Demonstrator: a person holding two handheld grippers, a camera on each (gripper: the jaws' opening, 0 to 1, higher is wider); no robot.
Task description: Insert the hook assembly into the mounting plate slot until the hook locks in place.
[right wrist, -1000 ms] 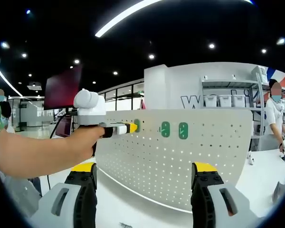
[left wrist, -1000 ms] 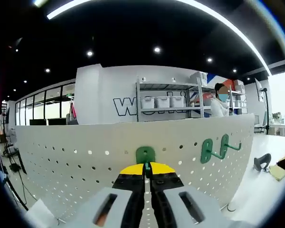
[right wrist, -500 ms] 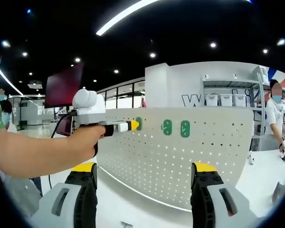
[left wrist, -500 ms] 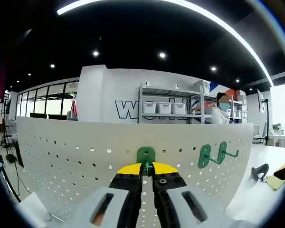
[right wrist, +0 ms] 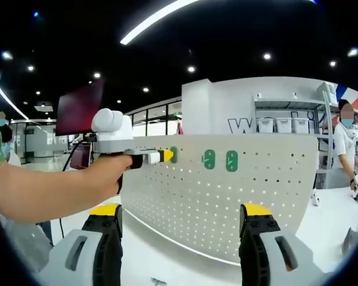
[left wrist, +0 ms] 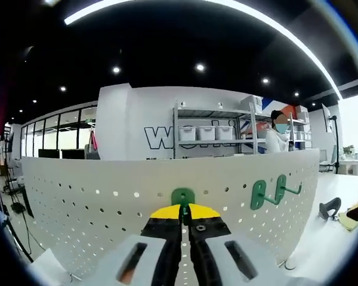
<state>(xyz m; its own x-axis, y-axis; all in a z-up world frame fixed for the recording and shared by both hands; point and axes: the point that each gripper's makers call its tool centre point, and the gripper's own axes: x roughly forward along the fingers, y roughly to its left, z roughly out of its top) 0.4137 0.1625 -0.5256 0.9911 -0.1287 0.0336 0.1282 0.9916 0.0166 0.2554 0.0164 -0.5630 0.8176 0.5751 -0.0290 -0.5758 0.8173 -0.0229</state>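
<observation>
Bright showroom behind, dark ceiling with spot lamps, shelving with white bins (left wrist: pixel 205 128) along the back wall, a person (left wrist: pixel 276 132) standing by it. Up front, standing on the white tabletop (right wrist: pixel 167 256): a white perforated mounting plate (left wrist: pixel 95 205), holes in even rows. Left tool (left wrist: pixel 184 212) pressed right up to the plate, yellow-tipped jaws closed together on the green hook assembly (left wrist: pixel 182 197), whose rounded backplate sits flat against the plate near its middle, below the top edge. Further toward the plate's right edge, two more green hooks (left wrist: pixel 268 192) already hanging side by side, prongs sticking out. From the right gripper view: same left tool seen side-on in a hand (right wrist: pixel 104 174), tip against the plate close to its left edge, just under the top edge. Right tool (right wrist: pixel 180 219) held back over the tabletop, jaws spread wide, gripping nothing
</observation>
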